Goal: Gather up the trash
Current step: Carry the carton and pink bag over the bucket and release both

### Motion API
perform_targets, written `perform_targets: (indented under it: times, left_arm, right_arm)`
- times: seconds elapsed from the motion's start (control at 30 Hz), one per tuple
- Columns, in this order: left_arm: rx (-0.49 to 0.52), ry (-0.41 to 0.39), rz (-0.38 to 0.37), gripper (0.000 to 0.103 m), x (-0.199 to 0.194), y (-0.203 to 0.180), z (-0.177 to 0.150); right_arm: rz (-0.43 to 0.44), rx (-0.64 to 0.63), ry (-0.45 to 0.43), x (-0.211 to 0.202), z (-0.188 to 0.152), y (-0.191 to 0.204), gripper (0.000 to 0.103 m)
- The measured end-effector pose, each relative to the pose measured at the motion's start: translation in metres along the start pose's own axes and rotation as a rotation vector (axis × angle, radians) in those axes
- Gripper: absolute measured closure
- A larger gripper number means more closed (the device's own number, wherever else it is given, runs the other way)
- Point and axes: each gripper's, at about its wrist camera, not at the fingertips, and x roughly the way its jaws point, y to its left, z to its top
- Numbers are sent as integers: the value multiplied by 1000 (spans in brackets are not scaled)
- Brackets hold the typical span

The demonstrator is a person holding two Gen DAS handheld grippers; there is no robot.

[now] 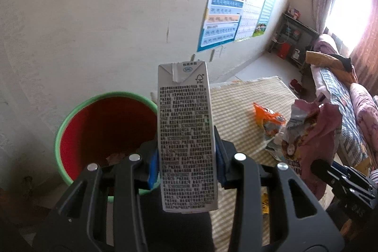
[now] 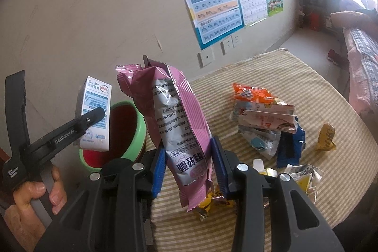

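A grey milk carton [image 1: 186, 134], printed with dense black text, is held upright just beside the green-rimmed red bin [image 1: 104, 134]. A pink snack bag [image 2: 179, 124], torn open at the top, is held upright above the striped tablecloth [image 2: 307, 77], where crumpled wrappers [image 2: 264, 124] lie heaped.

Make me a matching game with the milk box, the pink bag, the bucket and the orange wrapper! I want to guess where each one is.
Things:
1. milk box
2. pink bag
3. bucket
4. orange wrapper

Places:
A. lying on the striped cloth
B. squeezed in the right claw
C. standing beside the table, next to the wall, red inside with a green rim
D. squeezed in the left claw, close to the bucket

Right pairs: 1-D, 2-B, 3-C, 4-A
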Motion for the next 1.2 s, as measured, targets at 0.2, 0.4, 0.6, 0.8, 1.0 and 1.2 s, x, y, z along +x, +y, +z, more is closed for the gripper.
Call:
perform_targets:
  times: [0.2, 0.4, 0.6, 0.8, 1.0, 1.2]
  left_arm:
    - [-19, -8, 16, 67, -3, 10, -2]
    - [-27, -36, 48, 67, -10, 19, -1]
    - [-66, -36, 90, 67, -8, 43, -2]
    - [-117, -5, 131, 67, -2, 70, -7]
    - [-156, 32, 164, 67, 5, 93, -14]
    - [-200, 60, 173, 67, 13, 113, -21]
  right_arm:
    - [15, -28, 16, 7, 3, 13, 67]
    - [43, -51, 26, 18, 10, 29, 67]
    - [74, -56, 50, 34, 16, 43, 67]
    - [104, -61, 67, 48, 22, 55, 67]
    - [134, -60, 78, 64, 26, 67, 67]
    - [181, -23, 132, 91, 33, 79, 67]
